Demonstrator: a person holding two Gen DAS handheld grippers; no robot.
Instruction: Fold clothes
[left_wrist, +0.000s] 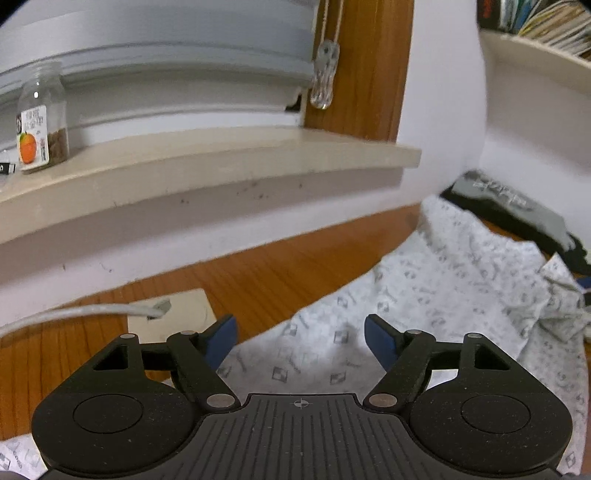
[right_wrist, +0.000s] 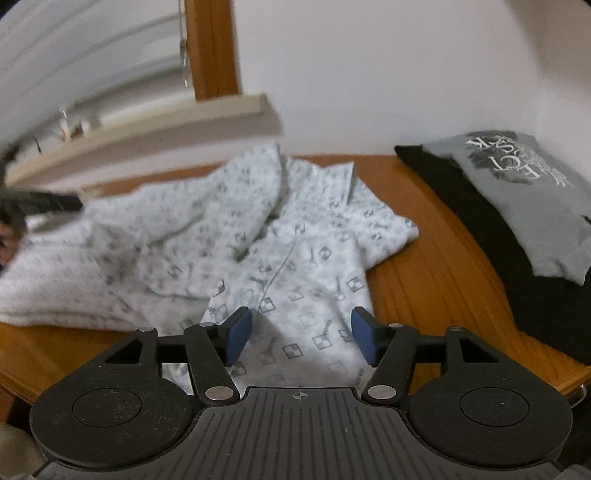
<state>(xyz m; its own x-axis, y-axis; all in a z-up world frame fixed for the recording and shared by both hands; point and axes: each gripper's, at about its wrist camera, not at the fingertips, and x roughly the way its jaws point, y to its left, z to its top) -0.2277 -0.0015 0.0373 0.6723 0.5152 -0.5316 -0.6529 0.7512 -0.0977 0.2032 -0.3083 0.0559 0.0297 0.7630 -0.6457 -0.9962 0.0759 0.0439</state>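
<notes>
The jar on the far-left sill was blurred, its label unreadable. The patterned shirt smeared leftward, and the right edge cropped the grey shirt.

No lettering reads clearly: grey shirt print upside down, jar label blurred.
</notes>
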